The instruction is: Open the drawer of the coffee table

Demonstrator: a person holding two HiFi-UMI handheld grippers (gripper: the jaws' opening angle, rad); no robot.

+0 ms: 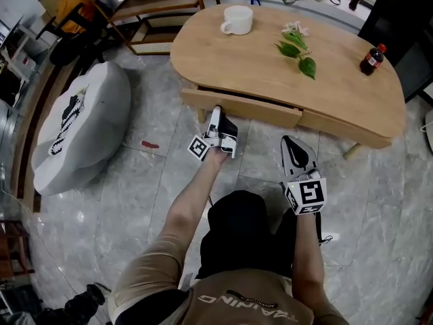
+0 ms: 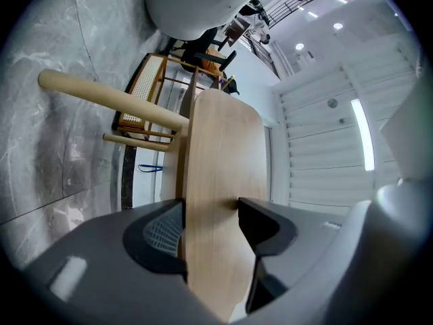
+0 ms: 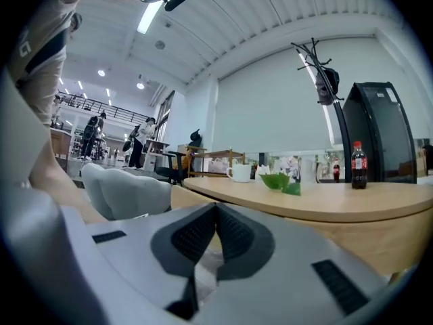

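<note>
The light wooden coffee table [image 1: 270, 66] has a drawer front [image 1: 250, 108] standing slightly out, with a dark gap above it. My left gripper [image 1: 217, 112] reaches up to the drawer's left end. In the left gripper view the drawer front [image 2: 220, 175] runs between the jaws, and my left gripper [image 2: 211, 230] is shut on it with both pads against the wood. My right gripper [image 1: 289, 141] hovers level in front of the table, apart from the drawer. In the right gripper view my right gripper [image 3: 216, 212] is shut with nothing in it.
On the tabletop stand a white cup [image 1: 237, 20], a leafy sprig [image 1: 299, 46] and a cola bottle [image 1: 371, 59]. A grey pouf [image 1: 81, 127] lies on the marble floor to the left. A wooden chair [image 1: 162, 5] stands behind. A table leg [image 2: 108, 99] shows beside the drawer.
</note>
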